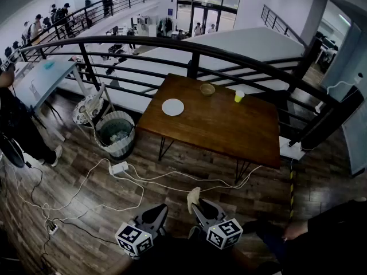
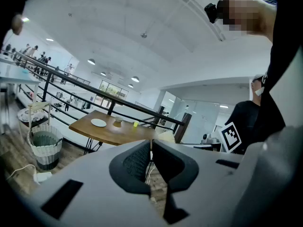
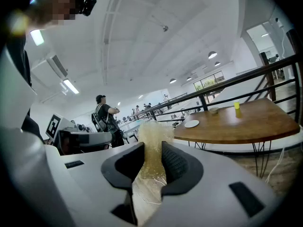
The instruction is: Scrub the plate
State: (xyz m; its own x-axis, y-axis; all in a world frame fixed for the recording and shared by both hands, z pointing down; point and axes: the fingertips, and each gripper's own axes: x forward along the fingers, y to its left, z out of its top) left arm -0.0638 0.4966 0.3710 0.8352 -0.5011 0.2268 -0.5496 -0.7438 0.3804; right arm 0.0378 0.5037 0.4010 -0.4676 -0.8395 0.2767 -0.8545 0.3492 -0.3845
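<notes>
Both grippers are low over the plank floor [image 1: 74, 222], which is strewn with white cables [image 1: 133, 179]. My right gripper [image 3: 152, 161] is clamped on a yellowish sponge [image 3: 151, 138], and my left gripper [image 2: 150, 161] is pinched closed on nothing. The white plate [image 1: 172, 107] lies well ahead on the brown wooden table [image 1: 221, 128], which stands against the black railing [image 1: 189, 46].

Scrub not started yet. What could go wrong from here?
1. Cables cross the floor in front of the table: a trip hazard on approach.
2. The plate lies unheld near the table's edge and the left hand-held gripper is empty. Scrubbing with the sponge in the right hand-held gripper may slide it off.
</notes>
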